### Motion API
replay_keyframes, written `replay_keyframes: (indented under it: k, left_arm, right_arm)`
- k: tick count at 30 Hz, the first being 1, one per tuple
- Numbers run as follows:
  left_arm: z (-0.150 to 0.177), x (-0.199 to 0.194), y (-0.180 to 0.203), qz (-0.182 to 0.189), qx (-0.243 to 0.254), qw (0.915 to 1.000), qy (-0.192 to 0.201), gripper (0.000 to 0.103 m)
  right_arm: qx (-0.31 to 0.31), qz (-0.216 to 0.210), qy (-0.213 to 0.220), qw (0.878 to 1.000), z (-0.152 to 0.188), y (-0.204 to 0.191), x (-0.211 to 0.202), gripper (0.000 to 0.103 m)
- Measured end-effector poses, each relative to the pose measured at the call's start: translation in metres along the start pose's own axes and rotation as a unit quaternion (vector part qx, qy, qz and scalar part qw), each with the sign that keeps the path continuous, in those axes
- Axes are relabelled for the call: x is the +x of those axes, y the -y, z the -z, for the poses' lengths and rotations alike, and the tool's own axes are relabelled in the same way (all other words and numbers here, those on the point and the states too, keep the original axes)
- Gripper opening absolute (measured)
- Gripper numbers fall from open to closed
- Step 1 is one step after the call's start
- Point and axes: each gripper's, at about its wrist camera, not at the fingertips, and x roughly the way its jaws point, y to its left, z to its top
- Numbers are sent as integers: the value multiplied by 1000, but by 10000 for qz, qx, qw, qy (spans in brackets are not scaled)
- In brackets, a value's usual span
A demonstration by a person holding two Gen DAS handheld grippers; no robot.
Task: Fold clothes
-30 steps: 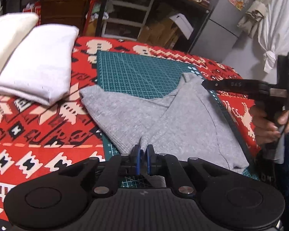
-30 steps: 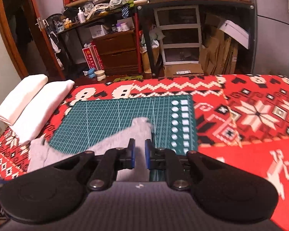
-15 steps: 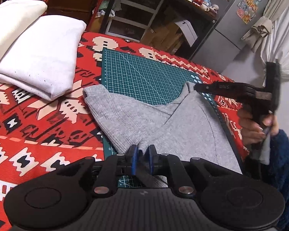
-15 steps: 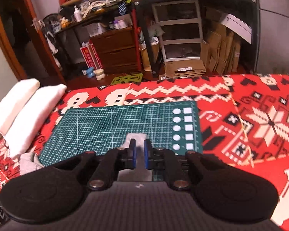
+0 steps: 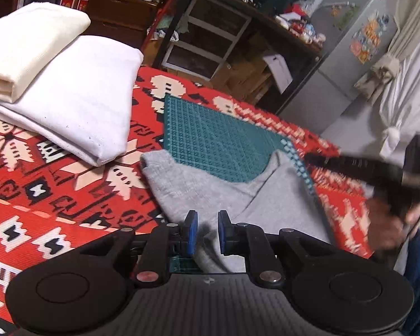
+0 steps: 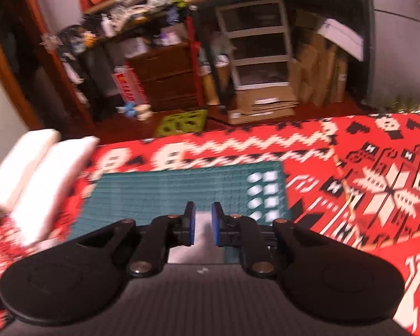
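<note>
Left gripper (image 5: 205, 231) — fingers apart, with a fold of the grey garment (image 5: 210, 193) rising into the gap; the pads do not look pressed on it, so the cloth seems loose between them rather than pinched. The garment spreads ahead of these fingers, partly on the green mat (image 5: 218, 137), partly on the red patterned cloth (image 5: 56, 196), one corner pointing away to the right.

Right gripper (image 6: 201, 224) — fingers also apart, a pale grey edge showing between them, apparently unclamped. View is motion-blurred; contact cannot be settled.

Both tools sit at opposite ends of the near hem, probably so the edge stays straight for a fold. Two white folded pieces (image 5: 70, 98) lie left of the left fingers, well clear, likely a stack for folded items.
</note>
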Motion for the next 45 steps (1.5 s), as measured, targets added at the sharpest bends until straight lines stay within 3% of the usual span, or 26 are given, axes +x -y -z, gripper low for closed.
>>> replay_keyframes:
  k: [5, 11, 16, 18, 22, 25, 26, 27, 36, 40, 45]
  left_arm:
    - [3, 1, 16, 399, 108, 9991, 60, 13]
    - [11, 24, 38, 117, 558, 9982, -176, 13]
    - [14, 29, 44, 18, 741, 9970, -201, 13]
    - [14, 29, 45, 34, 757, 9969, -202, 13]
    - [16, 33, 48, -40, 776, 9967, -220, 13]
    - [17, 38, 50, -149, 791, 9965, -240, 13]
    - [17, 39, 51, -189, 819, 9962, -237, 13]
    - [17, 40, 52, -220, 854, 9958, -232, 13]
    - [18, 39, 54, -203, 955, 9948, -279, 13]
    - [21, 33, 57, -54, 1023, 9943, -303, 13]
    - [26, 32, 60, -30, 1117, 9931, -350, 13]
  right_arm:
    - [-383, -124, -224, 9989, 16, -27, -3, 13]
    - [-437, 130, -613, 9971, 18, -34, 41, 12]
    - [-497, 180, -443, 9976, 9, -40, 39, 16]
    - [-588, 205, -293, 9976, 5, -44, 24, 30]
    - [-488, 358, -434, 9972, 11, -39, 1, 31]
    - [-434, 441, -516, 9967, 17, -35, -7, 24]
    - [-424, 461, -533, 9966, 19, -34, -7, 11]
    - [-414, 480, -549, 9965, 22, -34, -7, 7]
    - [-324, 656, -700, 9949, 41, -26, -8, 7]
    - [-262, 332, -793, 9960, 55, -34, -35, 7]
    - [-435, 403, -872, 9944, 84, -39, -46, 7]
